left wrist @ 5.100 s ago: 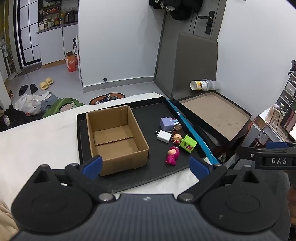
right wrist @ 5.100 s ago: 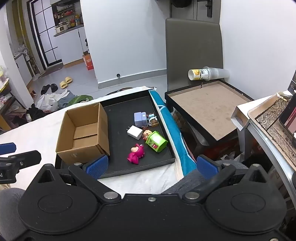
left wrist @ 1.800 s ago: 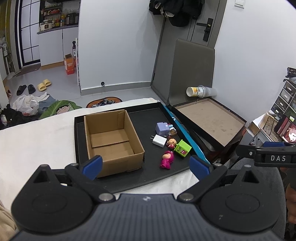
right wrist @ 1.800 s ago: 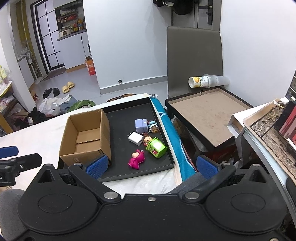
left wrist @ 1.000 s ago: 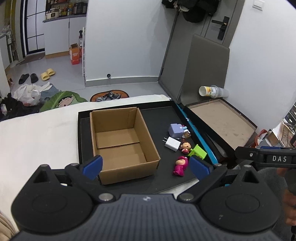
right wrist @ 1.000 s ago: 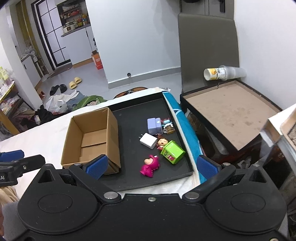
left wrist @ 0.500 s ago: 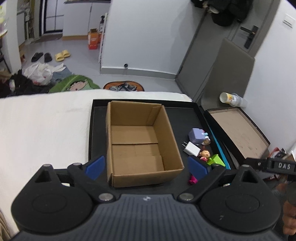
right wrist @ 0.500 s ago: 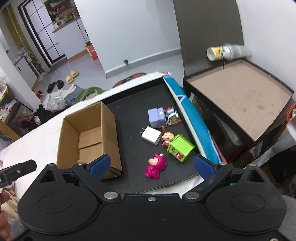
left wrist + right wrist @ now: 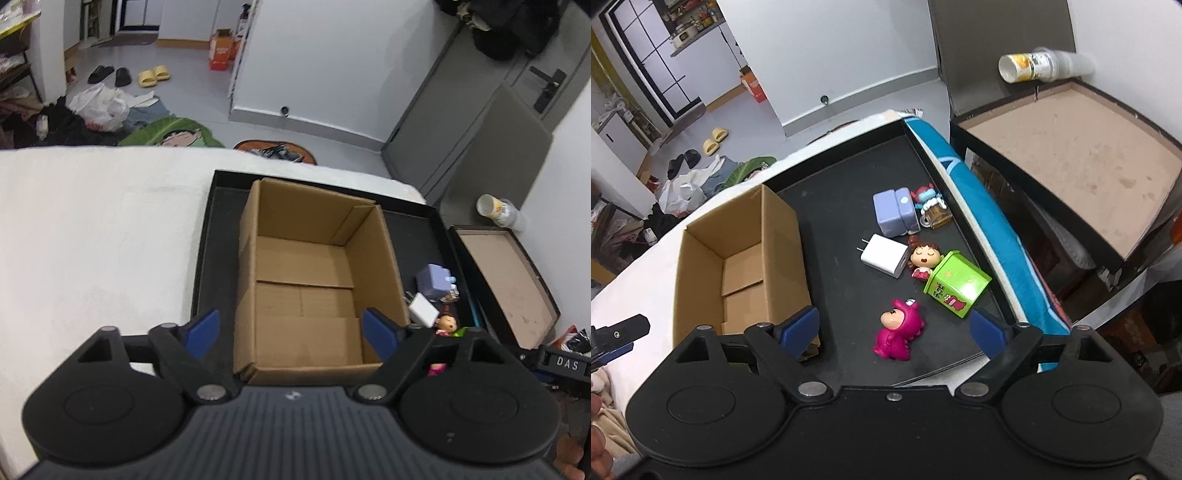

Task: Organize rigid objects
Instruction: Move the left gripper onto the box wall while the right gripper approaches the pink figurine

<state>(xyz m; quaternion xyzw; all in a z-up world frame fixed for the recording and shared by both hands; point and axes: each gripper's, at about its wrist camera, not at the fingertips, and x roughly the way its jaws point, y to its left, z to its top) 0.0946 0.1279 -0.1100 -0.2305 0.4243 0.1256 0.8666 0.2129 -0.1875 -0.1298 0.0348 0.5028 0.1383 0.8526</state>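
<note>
Pink figurine (image 9: 897, 330) lying just ahead between the spread-apart right gripper (image 9: 892, 328) fingers, looking light, rigid, slippery; pinching around its body

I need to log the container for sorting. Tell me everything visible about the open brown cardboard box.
The open brown cardboard box is plain corrugated card, rectangular, upright, with no top flaps showing. Its floor is folded flaps with visible seams, and nothing lies inside. It stands on the black tray, left of the small toys, with neither gripper touching it.
</note>
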